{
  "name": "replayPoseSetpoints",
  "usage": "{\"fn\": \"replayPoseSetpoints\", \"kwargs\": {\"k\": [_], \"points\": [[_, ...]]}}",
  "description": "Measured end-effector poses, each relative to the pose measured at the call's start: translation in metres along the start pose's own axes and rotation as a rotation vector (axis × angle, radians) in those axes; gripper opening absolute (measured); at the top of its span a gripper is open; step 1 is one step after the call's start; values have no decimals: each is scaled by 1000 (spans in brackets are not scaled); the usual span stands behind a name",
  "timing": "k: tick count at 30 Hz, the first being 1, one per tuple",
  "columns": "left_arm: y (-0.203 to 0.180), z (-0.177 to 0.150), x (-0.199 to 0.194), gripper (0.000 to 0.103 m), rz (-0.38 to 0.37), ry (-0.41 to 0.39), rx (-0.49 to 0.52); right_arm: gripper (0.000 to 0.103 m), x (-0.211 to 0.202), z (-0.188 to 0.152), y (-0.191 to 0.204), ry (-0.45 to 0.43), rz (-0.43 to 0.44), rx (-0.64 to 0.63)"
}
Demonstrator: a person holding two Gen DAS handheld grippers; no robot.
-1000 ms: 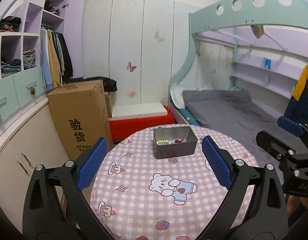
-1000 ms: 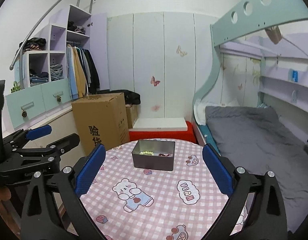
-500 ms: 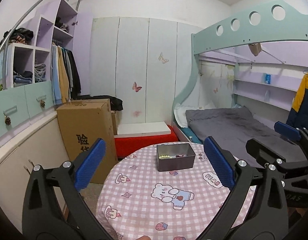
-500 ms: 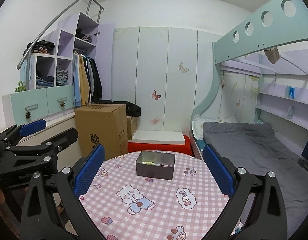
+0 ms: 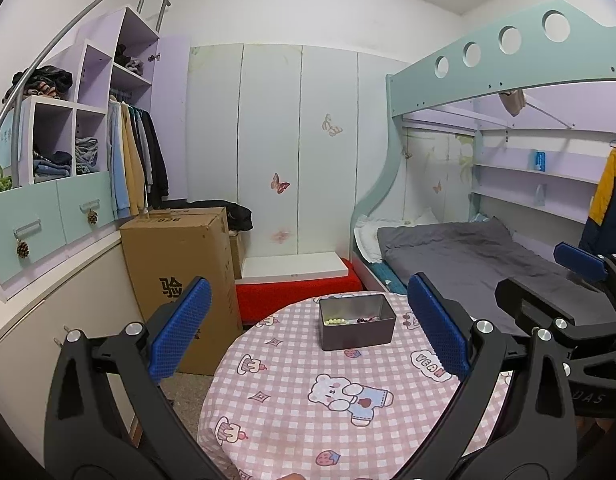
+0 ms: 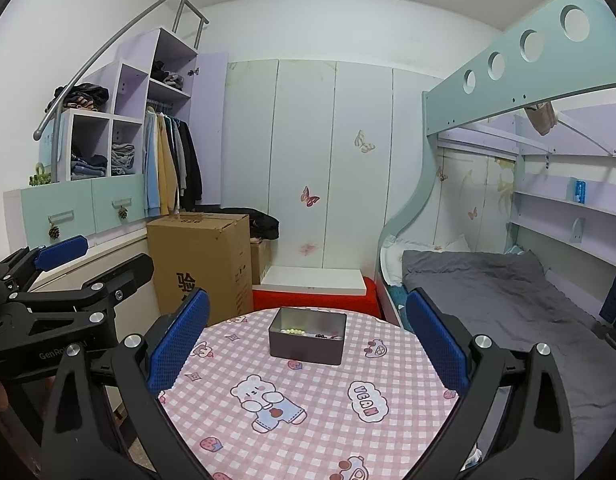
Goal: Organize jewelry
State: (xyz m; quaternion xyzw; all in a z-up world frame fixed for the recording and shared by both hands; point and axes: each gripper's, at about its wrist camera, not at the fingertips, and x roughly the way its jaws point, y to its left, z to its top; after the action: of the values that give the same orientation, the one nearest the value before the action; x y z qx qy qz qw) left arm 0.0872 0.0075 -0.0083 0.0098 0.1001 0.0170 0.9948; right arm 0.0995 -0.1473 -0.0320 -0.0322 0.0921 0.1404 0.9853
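The left gripper (image 5: 310, 334) is held above the near part of a round table (image 5: 291, 412) covered with a pink checked cloth. Its two blue-padded jaws are spread wide and nothing is between them. The right gripper (image 6: 308, 334) is in the same condition: jaws wide apart, holding nothing, raised over the same table.

The grey metal tin (image 5: 356, 322) stands on the far part of the table, ahead of both grippers and well apart from the fingertips. In the left wrist view it appears in the gap between the jaws, a little nearer to the right jaw. In the right wrist view the same tin (image 6: 307, 335) sits almost midway between the jaws. Inside it lie a string of pale green beads (image 5: 335, 321) toward the left wall and some small dark red jewelry (image 5: 367, 319) beside it; the details of the second one are too small to tell.

Behind the left jaw stands a cardboard box (image 5: 183, 276), and beyond the right jaw a bed with a grey sheet (image 5: 468, 256).
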Motion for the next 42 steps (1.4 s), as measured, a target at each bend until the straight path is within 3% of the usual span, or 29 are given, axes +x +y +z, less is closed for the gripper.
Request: {"fn": "replayPoseSetpoints", "kwargs": {"k": [42], "points": [[-7,-2,0,96,-10,-34,16,95,-5,-1,-2,4,-27,0]]}}
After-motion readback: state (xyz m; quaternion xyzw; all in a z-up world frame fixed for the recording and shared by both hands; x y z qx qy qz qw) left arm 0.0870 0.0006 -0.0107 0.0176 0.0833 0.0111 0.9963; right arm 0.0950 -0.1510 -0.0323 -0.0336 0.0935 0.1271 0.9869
